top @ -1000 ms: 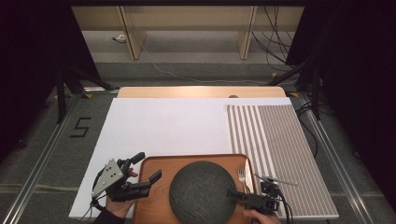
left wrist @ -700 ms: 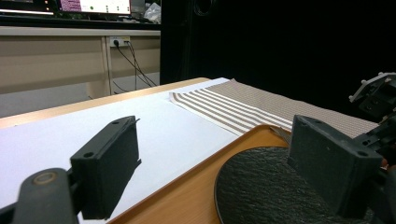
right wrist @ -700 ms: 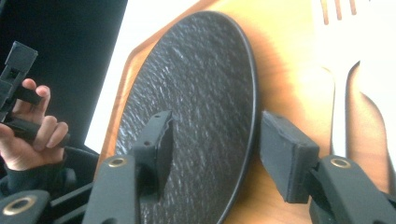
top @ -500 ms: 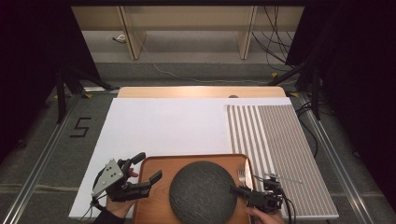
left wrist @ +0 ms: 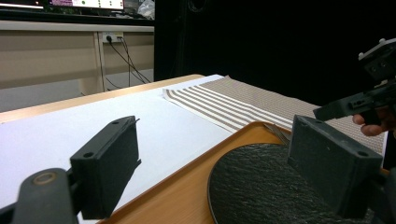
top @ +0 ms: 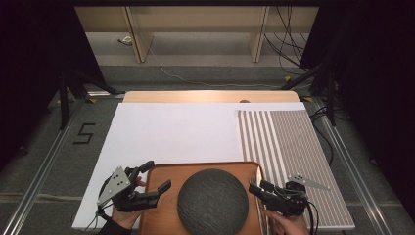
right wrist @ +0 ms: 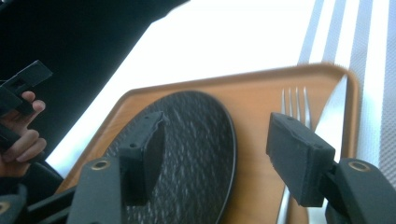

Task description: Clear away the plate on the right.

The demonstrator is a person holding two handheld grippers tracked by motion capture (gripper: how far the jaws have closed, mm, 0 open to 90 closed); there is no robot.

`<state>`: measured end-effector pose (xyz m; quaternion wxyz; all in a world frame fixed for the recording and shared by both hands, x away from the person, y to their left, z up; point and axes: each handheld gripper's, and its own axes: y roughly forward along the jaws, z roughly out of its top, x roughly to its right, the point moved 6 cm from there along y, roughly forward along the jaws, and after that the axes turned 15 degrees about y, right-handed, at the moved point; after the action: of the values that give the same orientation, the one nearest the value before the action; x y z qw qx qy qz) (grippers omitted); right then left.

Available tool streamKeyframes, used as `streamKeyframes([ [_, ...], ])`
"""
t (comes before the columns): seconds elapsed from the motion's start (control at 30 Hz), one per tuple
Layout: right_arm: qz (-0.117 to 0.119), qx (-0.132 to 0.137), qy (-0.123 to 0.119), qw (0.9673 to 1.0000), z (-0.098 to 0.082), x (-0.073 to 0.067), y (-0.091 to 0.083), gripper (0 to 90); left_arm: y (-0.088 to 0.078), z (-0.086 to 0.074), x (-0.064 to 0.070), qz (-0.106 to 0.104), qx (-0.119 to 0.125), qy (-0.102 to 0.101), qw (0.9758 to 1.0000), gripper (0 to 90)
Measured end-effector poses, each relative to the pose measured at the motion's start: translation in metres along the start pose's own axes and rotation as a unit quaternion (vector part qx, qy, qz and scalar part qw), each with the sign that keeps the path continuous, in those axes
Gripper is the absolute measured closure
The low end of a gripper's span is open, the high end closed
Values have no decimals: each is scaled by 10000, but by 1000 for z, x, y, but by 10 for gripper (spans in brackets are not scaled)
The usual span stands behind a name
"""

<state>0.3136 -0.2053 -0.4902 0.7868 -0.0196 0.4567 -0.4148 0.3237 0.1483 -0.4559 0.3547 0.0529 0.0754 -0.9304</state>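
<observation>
Looking down, the high view shows a wooden tray [top: 164,177] on the white-covered worktop [top: 171,132], beside a striped mat [top: 288,142], with a dark plate [top: 212,199] on it flanked by both claws, left claw [top: 149,188] and right claw [top: 255,188] apart and empty; the left gripper view shows wooden shelving [left wrist: 51,51] beyond the tray; the right gripper view shows a fork [right wrist: 293,100] right of the plate, the jaws having just been opening.

- The white sheet [top: 171,132] lies bare from the tray's far rim to the table's far edge: open room.
- The striped mat [top: 288,142] on the right is bare too.
- Near, the wooden tray [top: 161,215] holds a dark plate [top: 213,200], fork [right wrist: 292,105] and knife [right wrist: 334,112], crowding the right rim.
</observation>
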Motion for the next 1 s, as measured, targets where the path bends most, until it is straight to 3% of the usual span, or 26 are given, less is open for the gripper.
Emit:
streamKeyframes([
  [0.2,-23,268,-457,9986,6,-5,-5,371,0,0,1,-34,1,-8,10000,159],
  [0.37,-70,532,-787,9954,13,-6,-11,357,1,0,1,-65,-7,-21,10000,159],
  [0.63,-69,707,-1077,9916,17,-10,-14,317,1,0,2,-79,-6,-26,10000,159],
  [1.0,-213,882,-1627,9825,20,-15,-18,277,2,-1,4,-188,-70,17,9998,159],
])
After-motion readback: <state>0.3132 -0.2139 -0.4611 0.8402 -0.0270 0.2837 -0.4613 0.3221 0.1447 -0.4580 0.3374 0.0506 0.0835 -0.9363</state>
